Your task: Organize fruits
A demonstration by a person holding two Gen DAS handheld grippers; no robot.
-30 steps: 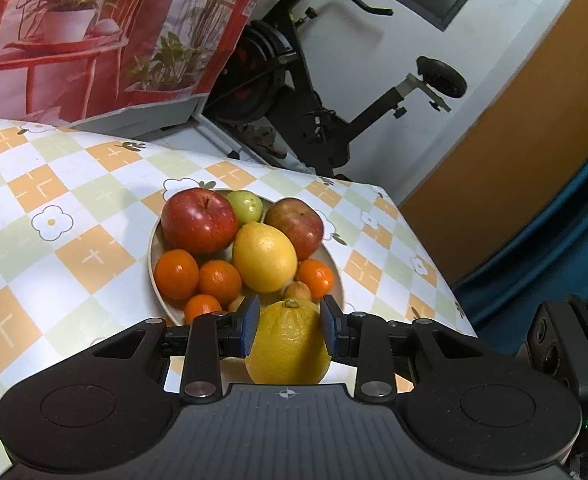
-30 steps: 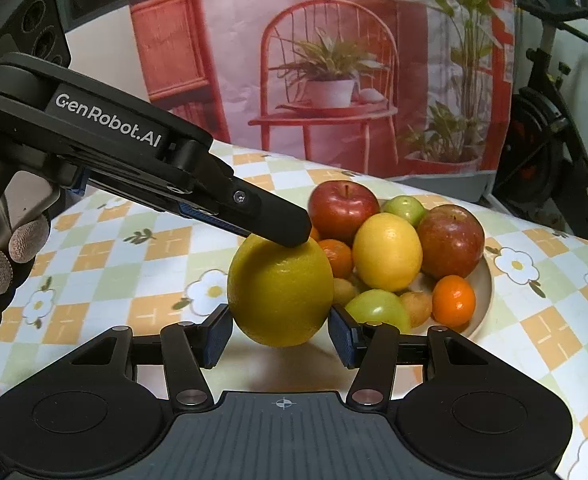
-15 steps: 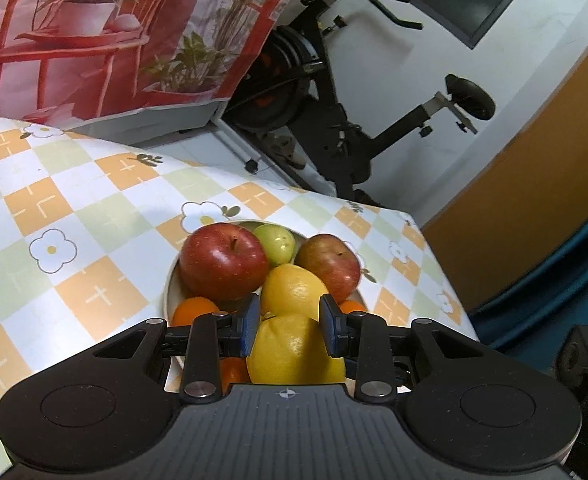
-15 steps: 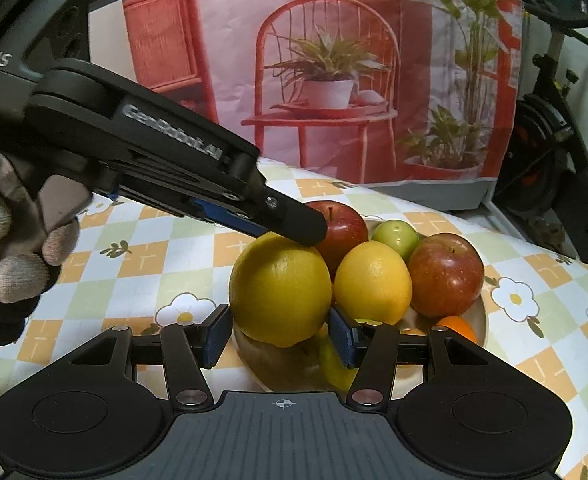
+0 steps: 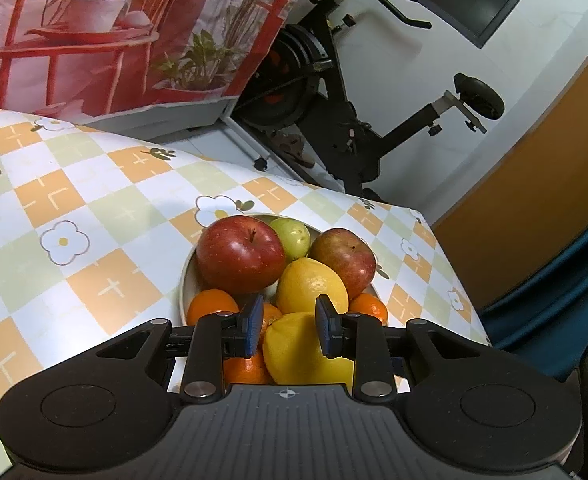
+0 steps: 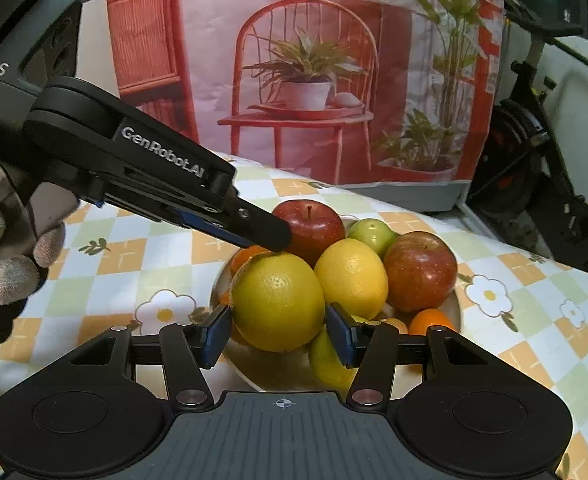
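A big yellow lemon (image 6: 278, 300) hangs just over the near side of the fruit plate (image 6: 456, 308). My right gripper (image 6: 280, 334) is shut on its sides. My left gripper (image 6: 274, 240) comes in from the left and pinches the lemon's top end. In the left wrist view the lemon (image 5: 302, 356) sits low between the closing jaws of the left gripper (image 5: 288, 326). The plate (image 5: 184, 280) holds a red apple (image 5: 240, 256), a second apple (image 5: 344, 256), a smaller lemon (image 5: 310, 284), a green fruit (image 5: 294, 234) and several tangerines (image 5: 210, 308).
A gloved hand (image 6: 10, 272) holds the left gripper's handle. The checked tablecloth (image 5: 94, 240) ends just beyond the plate. An exercise bike (image 5: 334, 92) stands past that edge. A printed backdrop with a red chair (image 6: 302, 80) hangs behind the table.
Both grippers have carried the lemon from the cloth in front of the plate to just over the plate's near fruit. The left jaws have narrowed onto the lemon's top.
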